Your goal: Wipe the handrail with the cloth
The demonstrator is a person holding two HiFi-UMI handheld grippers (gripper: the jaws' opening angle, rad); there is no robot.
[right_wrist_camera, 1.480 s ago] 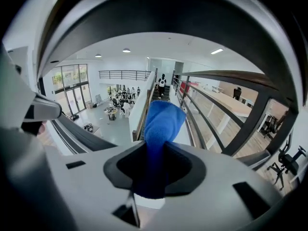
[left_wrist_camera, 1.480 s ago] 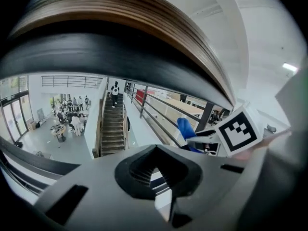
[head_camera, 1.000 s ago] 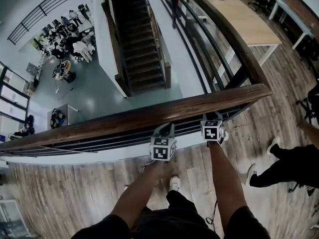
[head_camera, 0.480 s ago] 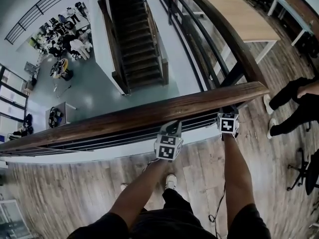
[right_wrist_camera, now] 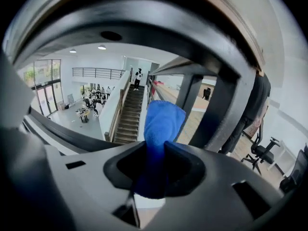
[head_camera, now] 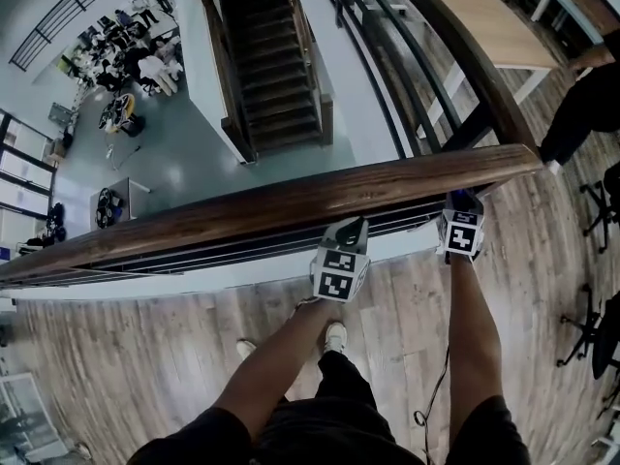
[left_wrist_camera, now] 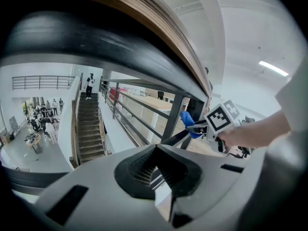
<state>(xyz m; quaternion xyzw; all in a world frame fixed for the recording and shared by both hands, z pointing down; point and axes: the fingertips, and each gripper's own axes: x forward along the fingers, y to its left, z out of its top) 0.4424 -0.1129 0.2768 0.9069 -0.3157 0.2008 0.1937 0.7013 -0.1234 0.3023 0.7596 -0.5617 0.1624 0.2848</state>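
Upper gallery of an open office building above an atrium: wooden handrail across mid-frame, staircase descending at top centre, people gathered on the ground floor upper left, long tabletop upper right, office chairs on plank floor at right edge.

We see brown wooden handrail cut off at left edge, blue microfibre cloth w/ lower end hidden betw. jaws of right gripper, group of people on lower floor too small to tell apart, dark-clothed person cut by right edge
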